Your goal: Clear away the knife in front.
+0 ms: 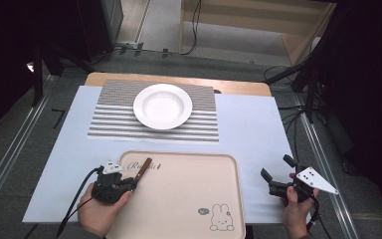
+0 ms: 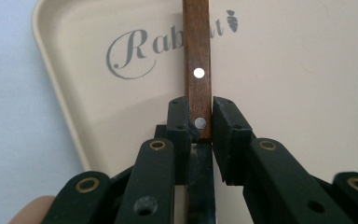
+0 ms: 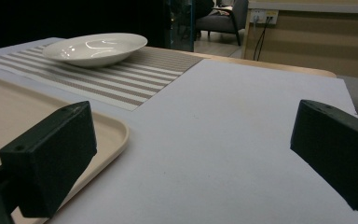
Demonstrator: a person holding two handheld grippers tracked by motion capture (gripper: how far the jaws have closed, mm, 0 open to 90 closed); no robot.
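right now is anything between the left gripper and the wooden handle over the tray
Nothing visible. The left gripper already has its jaws closed on the wooden handle, which points out over the tray. The tray surface around it looks bare.

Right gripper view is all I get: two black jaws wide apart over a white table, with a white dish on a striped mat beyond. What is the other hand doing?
Observer: The left gripper is shut on a wooden handle with metal rivets.
Operator: Where is that happening?
Observer: Over the near left corner of the beige tray, across the word "Rabbit" printed there.
Operator: Is anything else printed on that tray?
Observer: Yes, a small rabbit drawing in its near right corner.
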